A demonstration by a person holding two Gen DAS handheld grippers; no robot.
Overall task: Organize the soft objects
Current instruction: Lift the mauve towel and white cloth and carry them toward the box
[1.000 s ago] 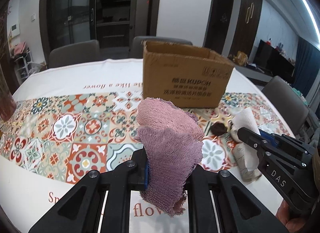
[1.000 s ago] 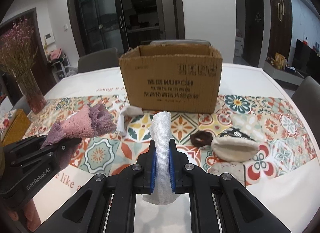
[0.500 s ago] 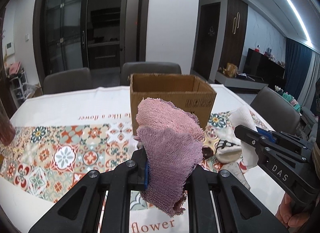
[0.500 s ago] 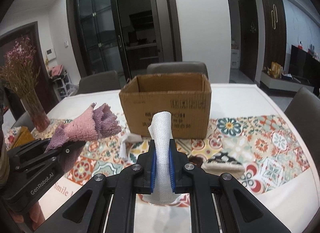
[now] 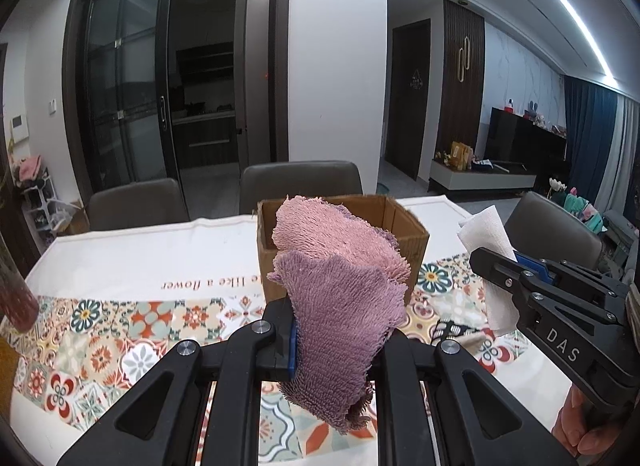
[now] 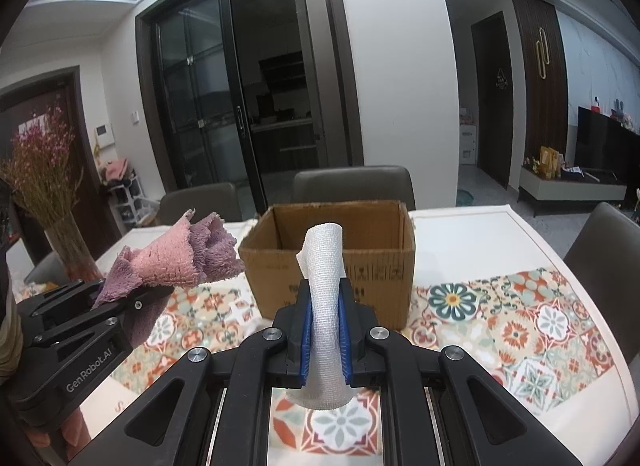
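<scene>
My left gripper (image 5: 334, 340) is shut on a fluffy pink-and-purple cloth (image 5: 340, 286) that stands up between its pads; the same cloth (image 6: 176, 262) shows at the left of the right wrist view. My right gripper (image 6: 325, 340) is shut on a rolled white mesh cloth (image 6: 325, 306), whose top (image 5: 486, 234) pokes up at the right of the left wrist view. Both are held above the table, in front of an open cardboard box (image 6: 332, 262) whose inside looks bare in the right wrist view. The box (image 5: 404, 221) is partly hidden by the cloth in the left wrist view.
The table carries a patterned tile runner (image 6: 540, 326) over a white cloth. A black-and-white soft item (image 5: 452, 332) lies on the runner, and a white scrap (image 6: 244, 312) left of the box. A vase of dried pink flowers (image 6: 60, 217) stands far left. Chairs (image 6: 352, 183) line the far side.
Both grippers have risen with their cloths still held. The box now sits lower in both views and its open top is visible.
</scene>
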